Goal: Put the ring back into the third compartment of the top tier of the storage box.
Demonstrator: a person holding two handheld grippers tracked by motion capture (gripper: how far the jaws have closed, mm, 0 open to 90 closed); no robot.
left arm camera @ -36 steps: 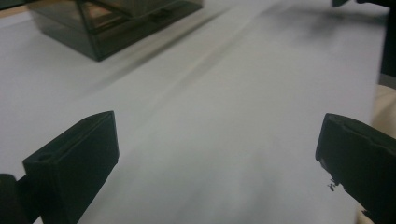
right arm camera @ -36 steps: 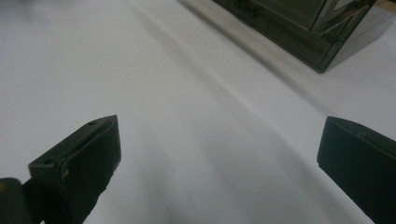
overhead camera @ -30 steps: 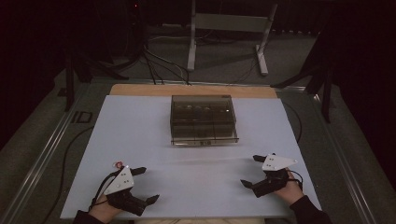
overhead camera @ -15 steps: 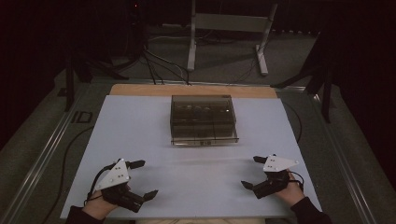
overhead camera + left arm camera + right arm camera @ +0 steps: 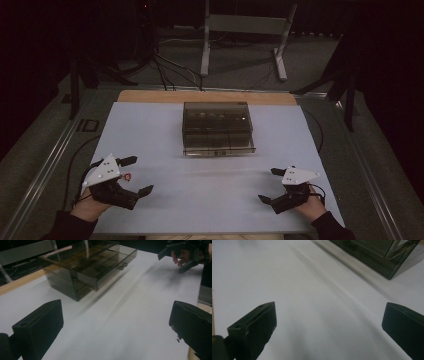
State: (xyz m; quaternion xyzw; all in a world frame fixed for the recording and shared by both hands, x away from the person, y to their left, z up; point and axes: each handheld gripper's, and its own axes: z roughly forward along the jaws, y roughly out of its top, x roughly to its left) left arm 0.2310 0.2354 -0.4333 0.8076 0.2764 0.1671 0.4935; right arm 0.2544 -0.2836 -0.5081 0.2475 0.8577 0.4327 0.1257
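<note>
Smoked drawer box (image 5: 218, 129) sits mid-desk toward the far edge, one drawer slightly pulled out. Left hand-held gripper (image 5: 136, 175) near front-left, jaws spread wide, empty. Right hand-held gripper (image 5: 271, 185) near front-right, jaws spread too, empty. Both well apart from the box, over the white desk (image 5: 200, 200)

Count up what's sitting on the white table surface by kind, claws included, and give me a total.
Smoky clear drawer box: 1
Hand-held claws: 2, the left claw and the right claw, both open and apart from the box
Total: 3
</note>
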